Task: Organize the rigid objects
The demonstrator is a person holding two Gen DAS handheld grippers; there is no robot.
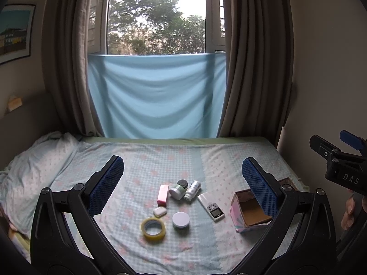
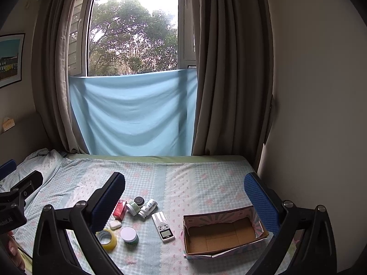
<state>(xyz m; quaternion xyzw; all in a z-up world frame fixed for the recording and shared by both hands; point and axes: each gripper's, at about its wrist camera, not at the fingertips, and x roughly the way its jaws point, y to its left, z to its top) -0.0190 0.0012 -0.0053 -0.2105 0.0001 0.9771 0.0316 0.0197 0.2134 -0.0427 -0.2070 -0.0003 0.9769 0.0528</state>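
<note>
On the bed lie a yellow tape roll [image 1: 153, 227] [image 2: 106, 238], a white-lidded jar [image 1: 181, 220] [image 2: 129, 235], a white earbud case [image 1: 159, 211] [image 2: 115, 224], a pink-red box [image 1: 163, 195] [image 2: 120, 209], a tipped green jar [image 1: 177, 191] [image 2: 133, 207], a small dark jar [image 1: 182, 183] [image 2: 139, 200], a white bottle [image 1: 192, 191] [image 2: 148, 207] and a white remote [image 1: 211, 205] [image 2: 163, 226]. An open cardboard box [image 1: 250, 210] [image 2: 220, 232] sits empty to their right. My left gripper [image 1: 183, 183] and right gripper [image 2: 184, 197] hover above, both open with nothing between the fingers.
The checked bedsheet [image 1: 160, 155] [image 2: 183, 174] runs back to a blue cloth [image 1: 156, 96] and brown curtains. A pillow [image 1: 34, 158] lies at the left. A wall [image 2: 316, 114] borders the bed on the right. The other gripper shows at each view's edge.
</note>
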